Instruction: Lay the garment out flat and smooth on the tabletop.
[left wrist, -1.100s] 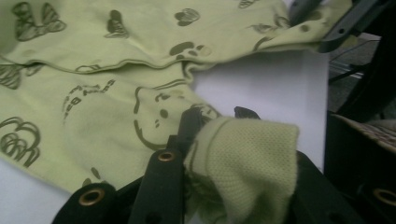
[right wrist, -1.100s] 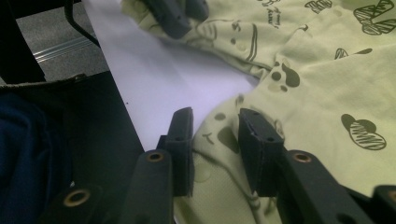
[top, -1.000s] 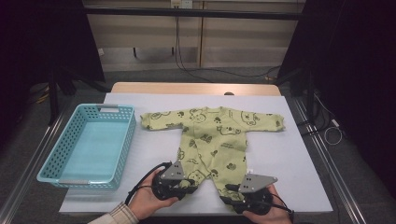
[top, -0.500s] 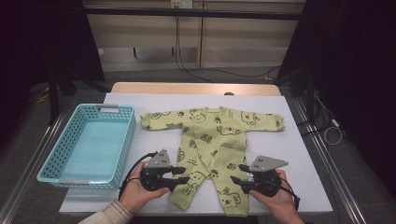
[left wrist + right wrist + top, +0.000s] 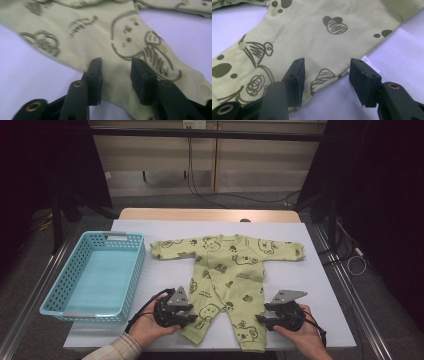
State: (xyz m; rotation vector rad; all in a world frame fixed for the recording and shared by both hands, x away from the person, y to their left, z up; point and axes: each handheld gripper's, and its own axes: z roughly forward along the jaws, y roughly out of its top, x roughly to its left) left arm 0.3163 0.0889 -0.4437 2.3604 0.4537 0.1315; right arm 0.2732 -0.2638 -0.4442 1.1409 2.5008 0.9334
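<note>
A pale green baby romper [image 5: 225, 265] with dark animal prints lies spread flat on the white table cover, sleeves out and legs toward me. My left gripper [image 5: 192, 319] lies at the outer edge of the left leg and points right. In the left gripper view its jaws [image 5: 116, 62] stand apart over the leg cloth [image 5: 100, 30] without pinching it. My right gripper [image 5: 260, 319] points left at the right leg. Its jaws [image 5: 327, 63] straddle that leg's edge [image 5: 312, 32], pads off the fabric. Both pairs of jaws have just been opening.
A light blue plastic basket [image 5: 135, 270] with nothing in it stands at the table's left side. The white table cover [image 5: 320, 285] lies bare to the right of the romper. Metal rails run along both table sides, and cables hang behind the far edge.
Both grippers have slid outward from the leg ends, the left slightly leftward, the right rightward and farther from me. Their jaws stand wider than before.
</note>
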